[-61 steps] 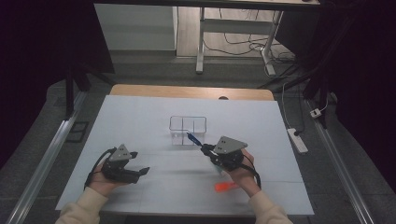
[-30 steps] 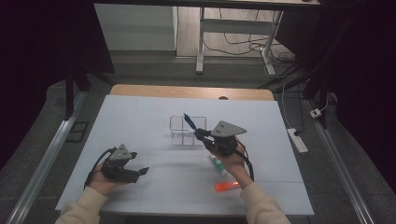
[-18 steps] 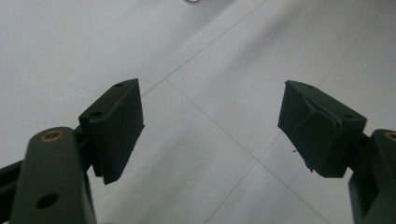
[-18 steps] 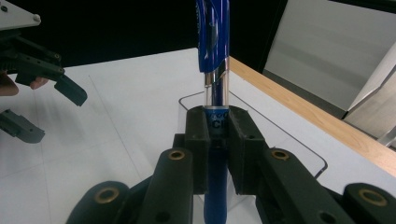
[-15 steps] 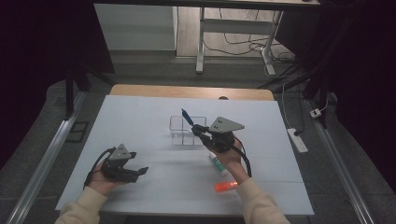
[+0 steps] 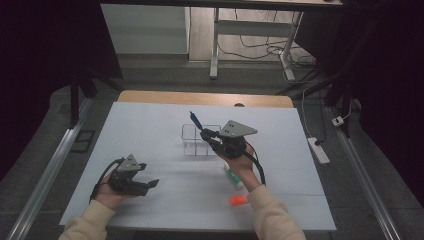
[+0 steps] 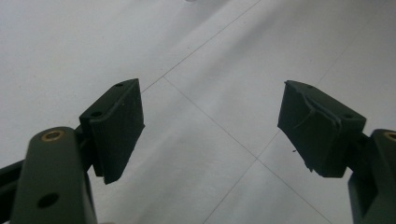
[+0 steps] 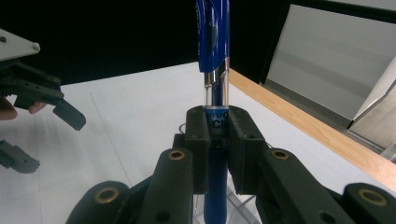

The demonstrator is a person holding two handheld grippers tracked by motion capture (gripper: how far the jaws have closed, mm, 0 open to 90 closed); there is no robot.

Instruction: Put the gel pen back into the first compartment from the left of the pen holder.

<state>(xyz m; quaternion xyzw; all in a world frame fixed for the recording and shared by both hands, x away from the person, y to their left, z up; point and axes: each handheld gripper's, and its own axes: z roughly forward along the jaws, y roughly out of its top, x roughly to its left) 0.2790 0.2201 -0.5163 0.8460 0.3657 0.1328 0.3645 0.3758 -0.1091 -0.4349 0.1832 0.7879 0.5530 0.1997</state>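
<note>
Right claw (image 8: 218,140) grips a blue pen (image 8: 212,56), held over the clear organiser (image 6: 200,140) at counter centre; insertion not yet done. Left claw (image 7: 210,135) is open and empty at 8 o'clock. An orange marker (image 6: 238,200) and a white tube (image 6: 233,177) remain at 5 o'clock.

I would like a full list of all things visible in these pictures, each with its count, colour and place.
pen: 1, blue, clamped in the right gripper, above the organiser
organiser: 1, clear plastic with compartments, table middle
tube: 1, white with green, on the table under the right forearm
marker: 1, orange, near the front edge, right of middle
table: 1, white top, wooden far edge
power strip: 1, white, on the floor to the right
left gripper: 1, black, open, front left
right gripper: 1, black, shut on the pen
</note>
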